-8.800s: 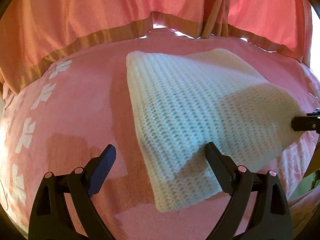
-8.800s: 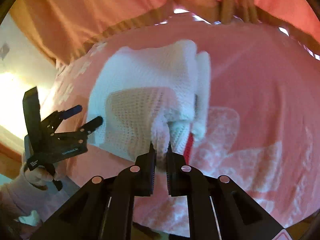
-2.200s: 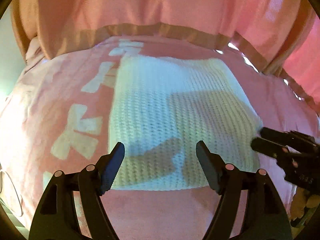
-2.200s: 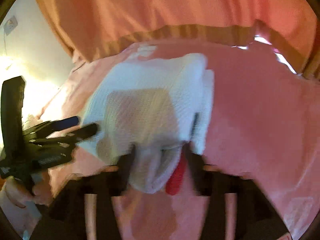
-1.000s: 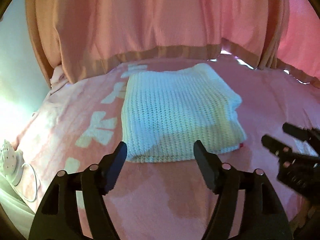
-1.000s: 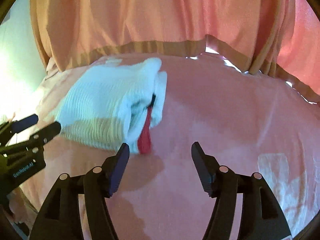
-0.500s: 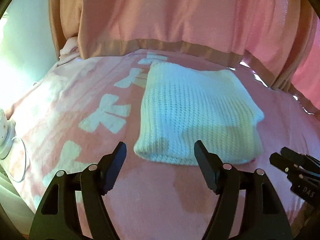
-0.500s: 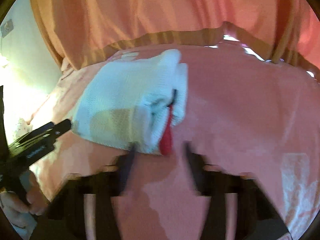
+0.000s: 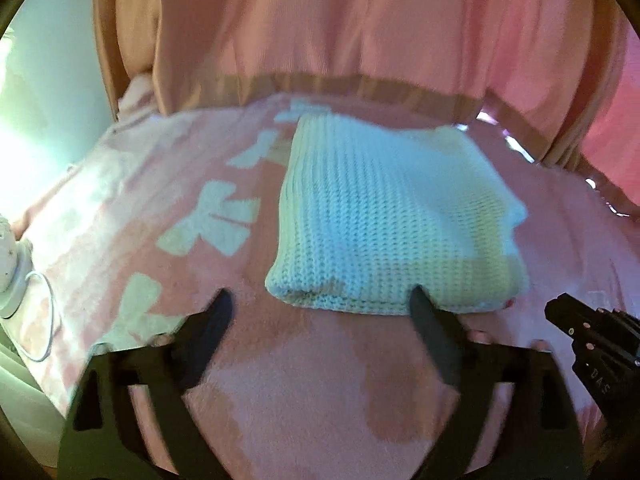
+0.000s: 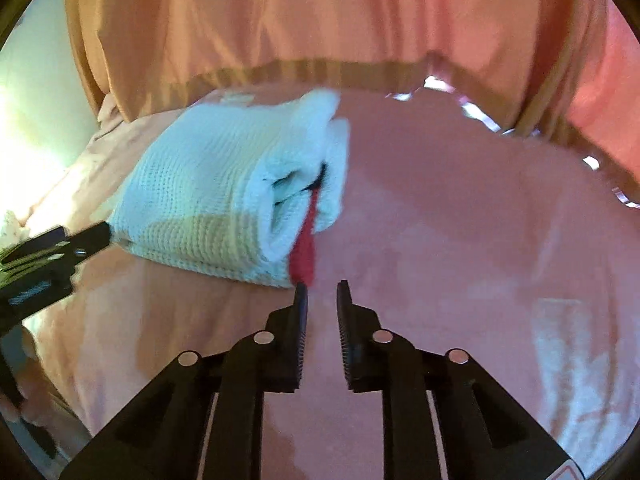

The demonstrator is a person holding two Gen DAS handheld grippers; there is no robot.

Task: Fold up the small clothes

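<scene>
A folded white knit garment (image 9: 384, 216) lies flat on the pink blanket (image 9: 280, 380). My left gripper (image 9: 320, 304) hovers at its near edge, and its jaws are opening wide. The garment's edge shows between the fingertips, but the pads do not press on it. In the right wrist view the garment (image 10: 208, 184) shows its layered end, with a red strip (image 10: 305, 252) sticking out. My right gripper (image 10: 321, 286) sits just short of that strip. Its jaws stand a narrow gap apart and are opening slightly, with nothing between them. The right gripper (image 9: 568, 320) also shows at the lower right of the left wrist view.
Pink-orange curtains (image 9: 320, 32) hang right behind the bed's far edge. A white device with a cable (image 9: 12, 272) rests off the blanket's left side. White bow prints (image 9: 208, 224) mark the blanket left of the garment. Bare blanket (image 10: 460, 240) spreads right of the garment.
The right jaws have gone from wide apart to a narrow gap. The left jaws have spread wider, and the left gripper has drawn closer to the garment's near edge.
</scene>
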